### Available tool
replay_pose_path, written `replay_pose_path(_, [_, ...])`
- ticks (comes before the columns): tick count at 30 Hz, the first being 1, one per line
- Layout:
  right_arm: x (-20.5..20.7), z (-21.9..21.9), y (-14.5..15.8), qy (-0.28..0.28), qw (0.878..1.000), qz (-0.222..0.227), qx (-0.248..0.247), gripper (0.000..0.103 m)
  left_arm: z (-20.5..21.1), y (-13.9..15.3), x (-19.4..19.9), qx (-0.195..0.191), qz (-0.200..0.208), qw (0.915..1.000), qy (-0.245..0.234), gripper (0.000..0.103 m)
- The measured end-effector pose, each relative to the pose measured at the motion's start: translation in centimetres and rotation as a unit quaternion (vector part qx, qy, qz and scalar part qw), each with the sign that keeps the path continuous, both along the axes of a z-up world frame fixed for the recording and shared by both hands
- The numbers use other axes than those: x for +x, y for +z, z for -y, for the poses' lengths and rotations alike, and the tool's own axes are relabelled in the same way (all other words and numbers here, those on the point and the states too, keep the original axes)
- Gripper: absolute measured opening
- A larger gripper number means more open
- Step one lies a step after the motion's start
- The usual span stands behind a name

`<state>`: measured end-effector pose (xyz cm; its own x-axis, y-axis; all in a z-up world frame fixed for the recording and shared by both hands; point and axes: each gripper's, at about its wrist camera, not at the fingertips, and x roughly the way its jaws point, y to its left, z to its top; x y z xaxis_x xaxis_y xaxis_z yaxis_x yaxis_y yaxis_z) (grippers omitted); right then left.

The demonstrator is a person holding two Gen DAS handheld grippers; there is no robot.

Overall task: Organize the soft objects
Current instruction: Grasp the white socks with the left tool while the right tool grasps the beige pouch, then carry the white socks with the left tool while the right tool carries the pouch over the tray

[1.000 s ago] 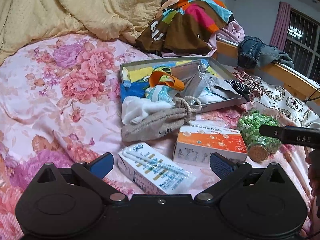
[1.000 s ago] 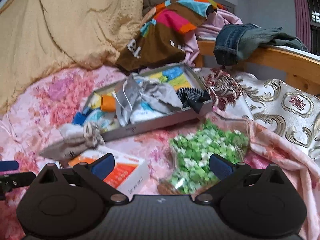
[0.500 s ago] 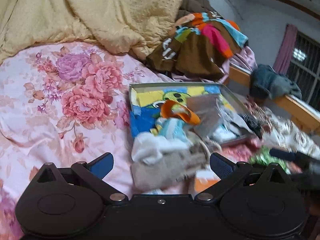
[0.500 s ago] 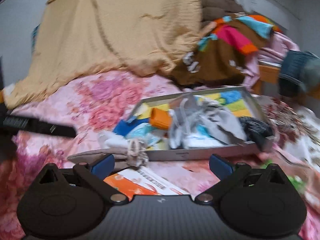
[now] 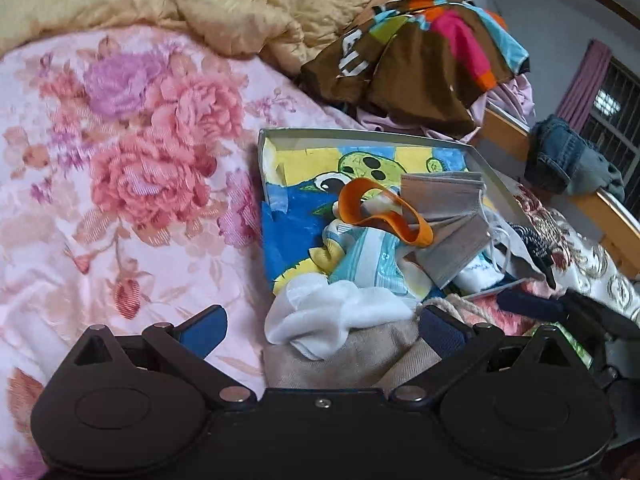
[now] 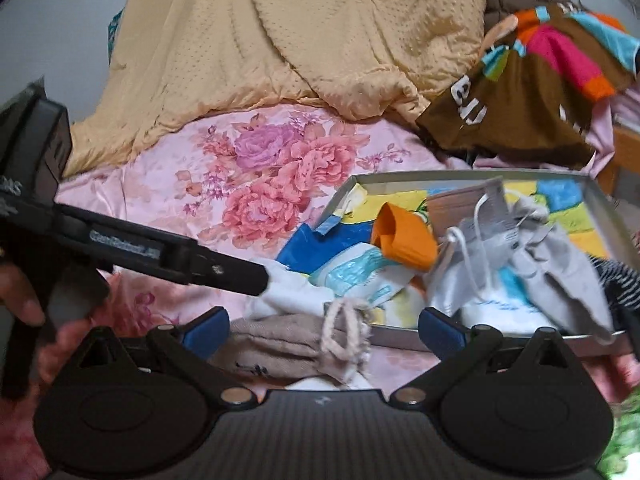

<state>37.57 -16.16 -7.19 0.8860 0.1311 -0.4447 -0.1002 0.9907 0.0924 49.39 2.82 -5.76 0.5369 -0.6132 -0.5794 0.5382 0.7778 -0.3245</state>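
Left tool (image 5: 322, 330): fingers apart, nothing between them; it hovers over the white sock (image 5: 336, 316) and the beige drawstring pouch (image 5: 360, 360).
Right tool (image 6: 324, 332): fingers apart and empty, with the pouch lying between them at 6 o'clock in its view.
Tray (image 5: 360, 134): sits on the bed at 3 o'clock of the pink floral sheet (image 5: 132, 168), already piled with a grey face mask (image 5: 448, 216), an orange band (image 5: 384, 216) and light cloth items.
Sock and pouch: both lie at the tray's near edge, at 6 o'clock of it, touching each other.
Risk, double grab: closing on the sock may catch the pouch fabric too, since they overlap.
Risk, cord snag: the pouch's rope tie (image 6: 344, 328) could hook a finger.
Risk, collision: the two tools converge on one spot and may knock together.
Risk, spill: the loose mask loops could be dragged out over the tray's low wall.
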Motion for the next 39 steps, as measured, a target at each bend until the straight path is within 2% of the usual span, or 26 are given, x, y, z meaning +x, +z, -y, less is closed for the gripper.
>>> replay_pose_path(4, [0.4, -0.1, -1.0, 0.009, 1.0, -0.007, -0.004, 0.103, 0.2, -0.5, 1.2, -0.011, -0.023, 0.9997, 0.006, 0.102])
replay_pose_path(10, [1.1, 0.2, -1.9, 0.023, 0.999, -0.018, 0.027, 0.103, 0.8, -1.1, 3.1, -0.026, -0.075, 0.9968, -0.009, 0.102])
replay_pose_path(14, [1.2, -0.7, -1.8, 0.039, 0.999, -0.011, 0.001, 0.102, 1.6, -1.7, 3.7, -0.018, -0.092, 0.9953, -0.024, 0.101])
replay_pose_path(16, [1.2, -1.1, -1.9, 0.041, 0.999, -0.009, -0.008, 0.101, 1.9, -2.1, 4.0, -0.018, -0.1, 0.9946, -0.024, 0.098])
replay_pose_path(18, [1.1, -1.3, -2.0, 0.037, 0.999, -0.006, -0.015, 0.097, 2.1, -2.4, 4.3, -0.01, -0.106, 0.9941, -0.02, 0.086])
replay_pose_path(23, [1.2, -1.3, -2.1, 0.029, 0.999, -0.009, -0.021, 0.084, 2.7, -2.7, 4.2, 0.002, -0.098, 0.9947, -0.028, 0.066])
replay_pose_path(26, [1.0, -1.2, -2.0, 0.035, 0.999, -0.006, -0.018, 0.082, 2.9, -2.7, 4.1, 0.009, -0.092, 0.9955, -0.02, 0.059])
replay_pose_path(28, [1.0, -1.1, -2.0, 0.033, 0.999, -0.006, -0.018, 0.076, 2.8, -2.8, 4.1, 0.012, -0.092, 0.9956, -0.012, 0.054])
replay_pose_path(30, [1.0, -1.0, -2.0, 0.028, 0.999, -0.007, -0.021, 0.062, 2.6, -2.8, 3.9, 0.011, -0.094, 0.9955, -0.005, 0.05])
replay_pose_path(31, [1.0, -0.9, -2.0, 0.027, 0.999, -0.008, -0.023, 0.06, 2.5, -2.8, 3.8, 0.011, -0.094, 0.9956, -0.001, 0.048])
replay_pose_path(33, [1.0, -1.0, -2.0, 0.027, 0.999, -0.009, -0.028, 0.051, 2.1, -2.9, 3.2, 0.006, -0.089, 0.9959, 0.01, 0.039])
replay_pose_path(36, [0.8, -1.2, -2.0, 0.026, 0.999, -0.007, -0.041, 0.044, 1.4, -3.3, 2.1, -0.002, -0.078, 0.9966, 0.026, 0.025])
replay_pose_path(39, [0.7, -1.4, -2.0, 0.024, 0.998, -0.003, -0.052, 0.039, 1.0, -3.5, 1.4, -0.002, -0.072, 0.9968, 0.037, 0.019])
